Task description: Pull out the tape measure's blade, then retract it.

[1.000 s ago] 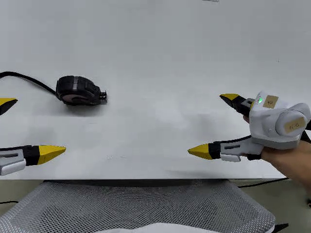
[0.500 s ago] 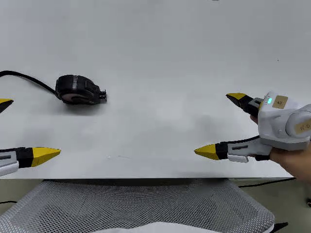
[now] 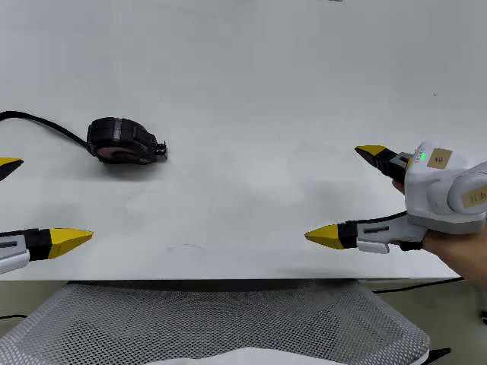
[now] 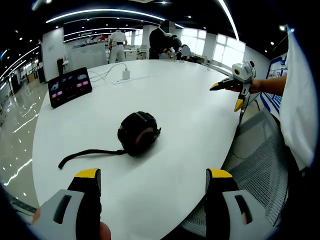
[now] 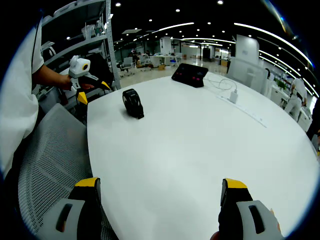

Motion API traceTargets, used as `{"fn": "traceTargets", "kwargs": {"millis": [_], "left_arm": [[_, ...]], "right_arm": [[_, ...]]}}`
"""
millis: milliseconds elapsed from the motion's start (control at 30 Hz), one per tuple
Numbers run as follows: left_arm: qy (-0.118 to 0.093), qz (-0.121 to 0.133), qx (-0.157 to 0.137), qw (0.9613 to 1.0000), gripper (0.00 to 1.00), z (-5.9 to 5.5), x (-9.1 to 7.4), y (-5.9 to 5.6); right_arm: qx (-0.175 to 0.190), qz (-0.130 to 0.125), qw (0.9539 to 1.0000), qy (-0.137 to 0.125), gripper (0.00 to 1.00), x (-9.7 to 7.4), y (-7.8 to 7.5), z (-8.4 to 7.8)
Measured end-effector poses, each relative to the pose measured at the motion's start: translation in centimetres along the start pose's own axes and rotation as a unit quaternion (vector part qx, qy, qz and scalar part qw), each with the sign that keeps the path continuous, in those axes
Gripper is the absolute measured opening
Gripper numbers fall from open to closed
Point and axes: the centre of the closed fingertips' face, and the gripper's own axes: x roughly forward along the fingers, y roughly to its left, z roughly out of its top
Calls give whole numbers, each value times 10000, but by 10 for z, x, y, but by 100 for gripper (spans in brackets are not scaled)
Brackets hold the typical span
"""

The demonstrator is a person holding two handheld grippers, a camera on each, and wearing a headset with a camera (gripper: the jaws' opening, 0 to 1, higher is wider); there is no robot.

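Note:
A black tape measure (image 3: 122, 141) lies on the white table (image 3: 251, 91) at the left, its black wrist strap (image 3: 38, 123) trailing off to the left; the blade is inside the case. It also appears as the tape measure (image 4: 138, 132) ahead of the left jaws, and as a small tape measure (image 5: 133, 103) far off in the right gripper view. My left gripper (image 3: 27, 199) is open at the left edge, below and left of the tape measure, apart from it. My right gripper (image 3: 350, 194) is open at the right, far from it, holding nothing.
A grey mesh chair (image 3: 228, 323) sits against the table's front edge. A dark tablet (image 4: 70, 86) and a white charger with cable (image 4: 126, 76) lie at the table's far side. People stand in the background of the left gripper view.
My right gripper has drifted slightly right and down. The left gripper has slid a little left toward the frame edge. The tape measure has not moved.

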Motion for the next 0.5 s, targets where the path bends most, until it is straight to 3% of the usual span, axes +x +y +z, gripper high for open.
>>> {"fn": "traceTargets", "kwargs": {"millis": [100, 233, 500], "left_arm": [[-2, -52, -29, 10000, 78, 0, -1, -2], [-37, 14, -23, 10000, 84, 1, -1, 0], [-28, -2, -5, 10000, 84, -1, -1, 1]], "right_arm": [[8, 7, 10000, -5, 99, 0, 1, 0], [21, 14, 10000, -4, 99, 1, 2, 0], [34, 13, 10000, 1, 99, 1, 1, -2]]}}
